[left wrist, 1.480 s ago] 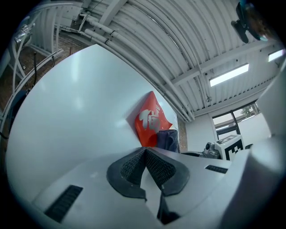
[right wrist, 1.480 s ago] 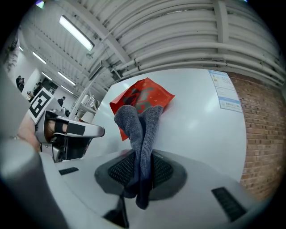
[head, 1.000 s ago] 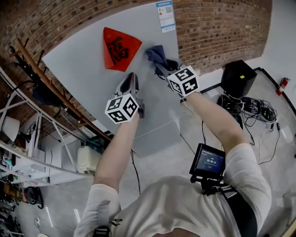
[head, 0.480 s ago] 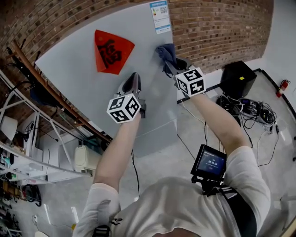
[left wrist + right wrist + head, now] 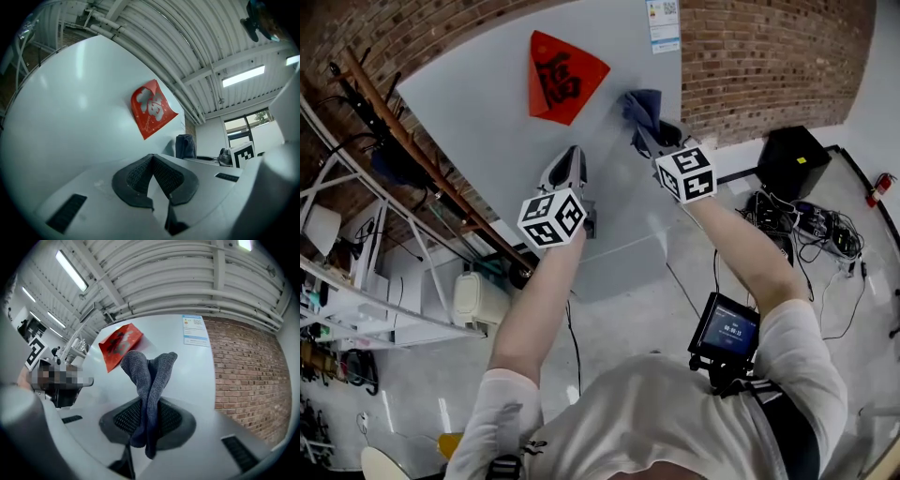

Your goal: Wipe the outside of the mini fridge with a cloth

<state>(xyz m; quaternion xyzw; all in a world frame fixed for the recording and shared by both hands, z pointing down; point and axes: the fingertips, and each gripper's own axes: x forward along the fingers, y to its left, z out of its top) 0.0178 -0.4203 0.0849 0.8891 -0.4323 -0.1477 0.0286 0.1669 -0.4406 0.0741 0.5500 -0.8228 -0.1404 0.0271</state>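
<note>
Grey-blue cloth (image 5: 147,376) sits clamped in the right hand-held gripper (image 5: 651,137), its loose end against the mini fridge (image 5: 478,103) for wiping; the left hand-held gripper (image 5: 152,159), jaws together, holds nothing.

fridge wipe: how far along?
Done: the cloth is clamped in the right gripper. In hand: it sits against the fridge panel, right of the red decoration. Left: how much is wiped is unclear, no streaks show. The left gripper is shut, empty.

A red paper diamond (image 5: 565,80) sits on the pale flat fridge front (image 5: 487,122), left of the grey woven cloth (image 5: 642,105). The brick wall (image 5: 769,56) stands right.
</note>
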